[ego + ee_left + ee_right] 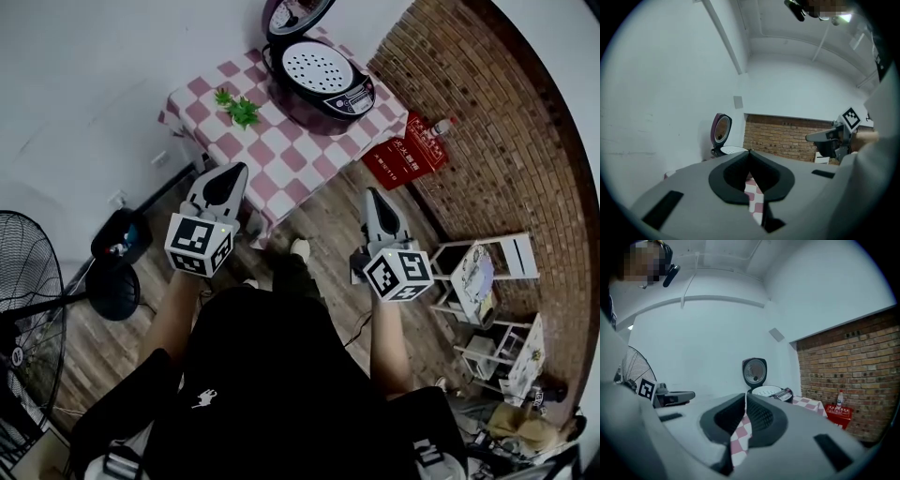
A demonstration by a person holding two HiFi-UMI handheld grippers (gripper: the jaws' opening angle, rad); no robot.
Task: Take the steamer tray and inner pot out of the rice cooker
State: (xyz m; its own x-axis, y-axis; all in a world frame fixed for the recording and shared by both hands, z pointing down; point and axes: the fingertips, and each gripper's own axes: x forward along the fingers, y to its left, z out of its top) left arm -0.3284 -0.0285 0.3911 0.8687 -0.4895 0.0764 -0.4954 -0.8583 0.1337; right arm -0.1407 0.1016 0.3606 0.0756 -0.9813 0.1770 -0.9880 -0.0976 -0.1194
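Both jaw pairs clenched tight on nothing: left gripper (228,174) and right gripper (373,197), side by side, well short of the table (281,150). Beyond the tips, pink-and-white checked cloth over that table, with a small green plant (239,109) toward its left side. Farther back, at the far right of the table, rice cooker (323,84) with lid (292,13) raised and white perforated steamer tray (317,66) seated in its mouth; inner pot hidden beneath. Wooden floor (319,220) below, white wall (94,75) left, brick wall (506,141) right, red crate (403,155) at its foot, fan (28,281) near left
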